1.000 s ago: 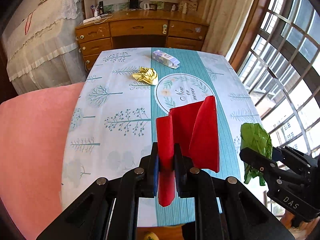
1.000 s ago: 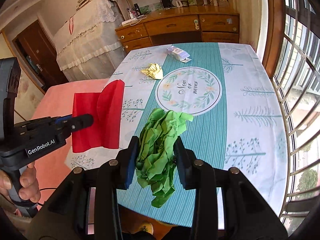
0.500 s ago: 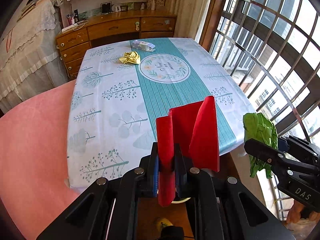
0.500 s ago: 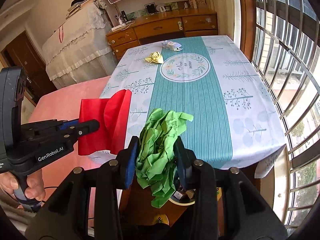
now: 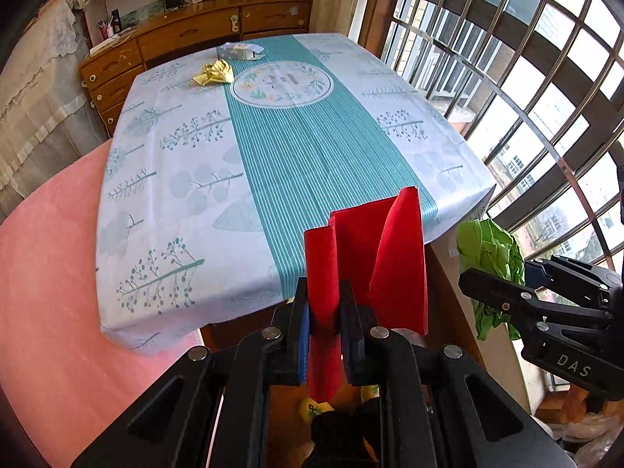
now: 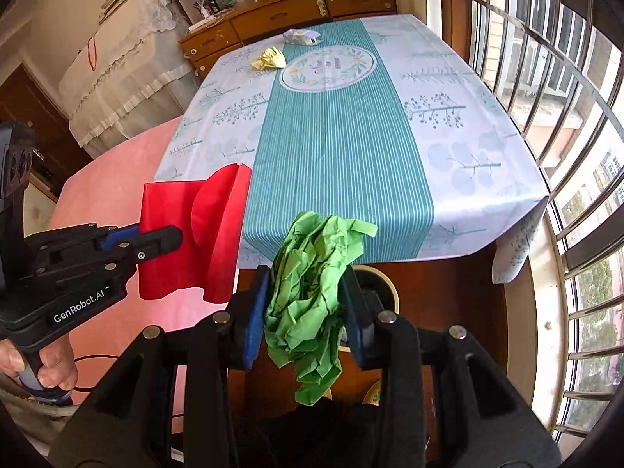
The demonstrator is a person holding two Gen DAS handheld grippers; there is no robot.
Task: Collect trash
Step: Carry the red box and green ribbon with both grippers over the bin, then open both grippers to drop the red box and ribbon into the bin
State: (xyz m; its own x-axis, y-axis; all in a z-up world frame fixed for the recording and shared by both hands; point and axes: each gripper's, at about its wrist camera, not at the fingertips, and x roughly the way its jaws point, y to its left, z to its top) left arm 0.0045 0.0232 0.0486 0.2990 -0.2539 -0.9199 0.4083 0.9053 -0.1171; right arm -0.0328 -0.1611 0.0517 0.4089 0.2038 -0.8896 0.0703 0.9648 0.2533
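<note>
Left gripper (image 5: pixel 325 325) clamped on folded red paper (image 5: pixel 366 257), right gripper (image 6: pixel 304 312) clenched on crumpled green paper (image 6: pixel 312 284), both off the table's (image 6: pixel 468 179) near edge, over a round bin (image 6: pixel 384 286) below. Probably mid-carry to the bin; next calls for lowering over it and releasing. Farther off, yellow wad (image 5: pixel 214 72) and small carton (image 5: pixel 240 51) remaining on the cloth.

A: what's in the room?
B: table (image 5: pixel 273 163) with a teal-striped tree-print cloth. Pink surface (image 5: pixel 50 273) just left of it.
A: far side?
B: wooden dresser (image 6: pixel 288 11), small items on top, shelf above. Lace-covered unit (image 6: pixel 121 50) far left.
A: right?
B: barred window (image 5: pixel 546 78), buildings outside. Brown floor (image 6: pixel 448 304) below the near table edge.
</note>
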